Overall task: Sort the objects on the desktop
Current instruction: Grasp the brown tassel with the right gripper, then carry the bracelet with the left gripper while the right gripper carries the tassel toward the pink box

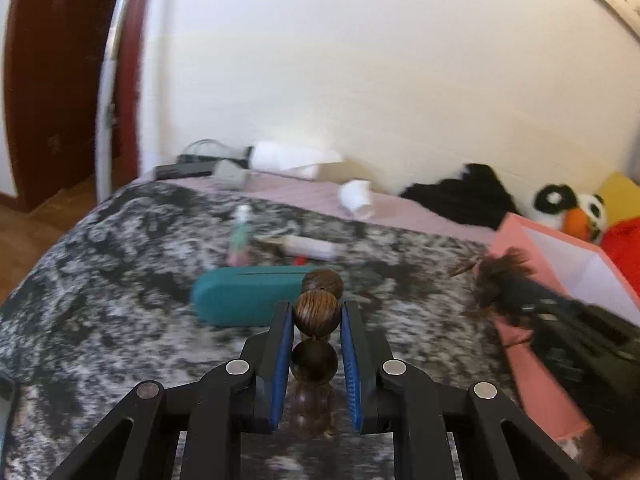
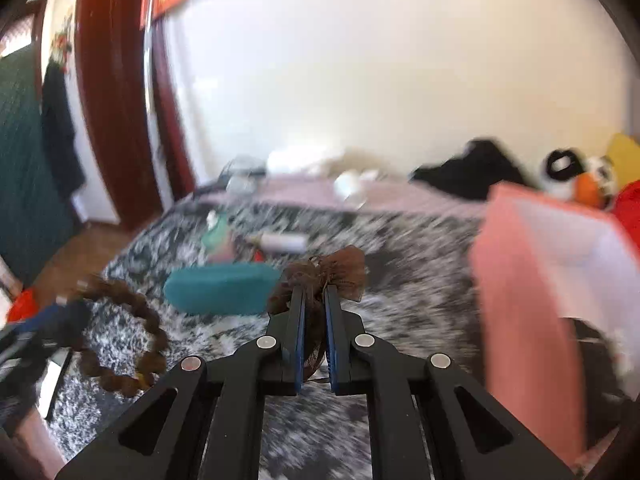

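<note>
Brown wooden bead bracelet [image 1: 317, 316] sits pinched between the blue pads of the left hand-held gripper [image 1: 316, 314], low centre of the frame, above the mottled grey bed cover [image 1: 120, 280]. The right hand-held gripper [image 2: 314, 300] is clamped on a brown mesh bow [image 2: 332, 272]; a teal case [image 2: 220, 288] lies left, a pink box [image 2: 520, 280] right.
</note>
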`<action>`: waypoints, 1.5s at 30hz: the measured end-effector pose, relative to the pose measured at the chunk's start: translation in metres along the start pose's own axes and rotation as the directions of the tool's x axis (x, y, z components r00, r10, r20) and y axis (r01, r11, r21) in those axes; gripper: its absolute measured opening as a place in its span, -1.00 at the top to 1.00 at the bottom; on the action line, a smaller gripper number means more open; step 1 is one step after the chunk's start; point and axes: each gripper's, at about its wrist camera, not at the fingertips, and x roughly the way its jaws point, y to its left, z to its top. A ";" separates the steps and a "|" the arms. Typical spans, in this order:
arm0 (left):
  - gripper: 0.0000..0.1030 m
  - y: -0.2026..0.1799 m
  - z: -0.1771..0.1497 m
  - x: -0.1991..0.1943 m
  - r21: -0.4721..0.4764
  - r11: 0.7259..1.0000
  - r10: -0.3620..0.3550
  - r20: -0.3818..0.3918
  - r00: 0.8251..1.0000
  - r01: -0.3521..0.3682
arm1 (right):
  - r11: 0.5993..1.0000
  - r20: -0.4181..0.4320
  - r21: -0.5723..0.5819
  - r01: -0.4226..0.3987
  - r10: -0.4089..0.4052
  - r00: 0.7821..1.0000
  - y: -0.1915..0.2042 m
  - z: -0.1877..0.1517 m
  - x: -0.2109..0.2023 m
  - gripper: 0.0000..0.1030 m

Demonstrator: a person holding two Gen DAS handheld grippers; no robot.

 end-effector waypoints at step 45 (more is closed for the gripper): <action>-0.89 -0.279 -0.047 0.069 0.084 0.916 -0.382 -0.120 0.916 0.393 | 0.811 0.028 0.463 0.356 -0.415 0.909 -0.297 -0.055 -0.129 -0.89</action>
